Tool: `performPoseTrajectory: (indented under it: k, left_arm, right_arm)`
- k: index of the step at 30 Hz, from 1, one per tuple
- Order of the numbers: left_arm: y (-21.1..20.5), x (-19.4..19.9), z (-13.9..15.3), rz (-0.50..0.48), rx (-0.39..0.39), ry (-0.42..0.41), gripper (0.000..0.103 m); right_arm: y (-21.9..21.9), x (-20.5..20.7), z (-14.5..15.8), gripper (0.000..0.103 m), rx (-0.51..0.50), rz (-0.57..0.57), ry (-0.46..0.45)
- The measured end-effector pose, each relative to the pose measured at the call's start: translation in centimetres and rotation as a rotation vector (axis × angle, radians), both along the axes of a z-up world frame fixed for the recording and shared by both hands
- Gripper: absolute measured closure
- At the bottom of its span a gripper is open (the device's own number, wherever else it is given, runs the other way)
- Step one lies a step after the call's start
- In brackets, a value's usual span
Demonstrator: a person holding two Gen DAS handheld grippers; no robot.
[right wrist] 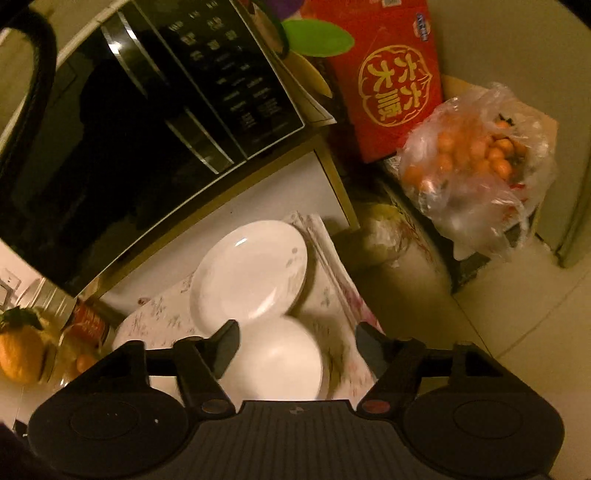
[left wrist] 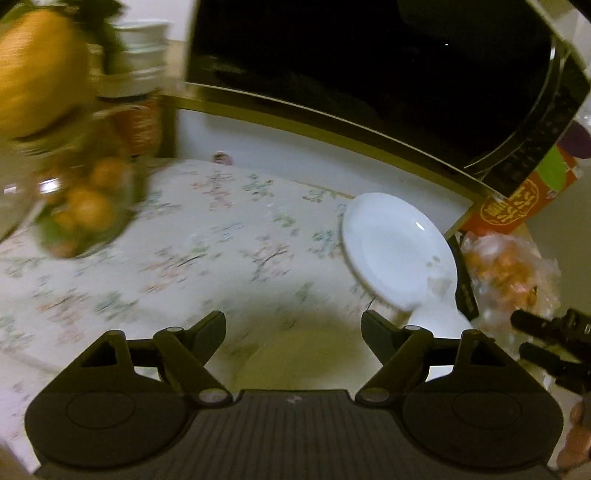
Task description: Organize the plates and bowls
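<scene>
A white plate lies on the floral tablecloth near the table's right end, with a white bowl just in front of it. My left gripper is open over the cloth to the left of both, with nothing between its fingers. In the right wrist view the same plate sits ahead, and the bowl lies below my open right gripper. The left finger overlaps the bowl's rim; the right finger stands apart from it. A stack of white bowls stands at the far left, blurred.
A black microwave fills the back of the table. A glass bowl of fruit and a can stand at the left. Off the table's right end are a red box and a plastic bag of oranges.
</scene>
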State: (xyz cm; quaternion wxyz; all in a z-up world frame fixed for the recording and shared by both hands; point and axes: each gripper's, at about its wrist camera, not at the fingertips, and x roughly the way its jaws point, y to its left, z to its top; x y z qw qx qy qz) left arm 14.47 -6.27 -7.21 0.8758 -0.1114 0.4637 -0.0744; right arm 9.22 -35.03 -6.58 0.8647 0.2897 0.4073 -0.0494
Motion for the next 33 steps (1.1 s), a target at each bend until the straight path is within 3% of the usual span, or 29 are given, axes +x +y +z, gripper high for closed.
performPoseTrajectory:
  k: [11,23,29,33]
  left_arm:
    - [-3.1,6.0,-3.8,0.019,0.02,-0.018,0.031]
    - [-5.3,8.4,-5.9,-0.027,0.071,-0.022,0.041]
    - [-7.0,8.6,-6.2,-0.076,0.158,-0.078,0.047]
    - [-7.6,8.8,-6.1,-0.08,0.159,-0.088,0.055]
  right_arm:
    - [-3.3,6.5,-4.5,0.059,0.08,0.01,0.007]
    - [-2.0,9.6,-7.6,0.069,0.128,0.041,0.019]
    - [-1.7,10.3,-8.8,0.08,0.128,0.041,0.018]
    - [-1.8,10.9,-9.0,0.086,0.139,0.042,0.01]
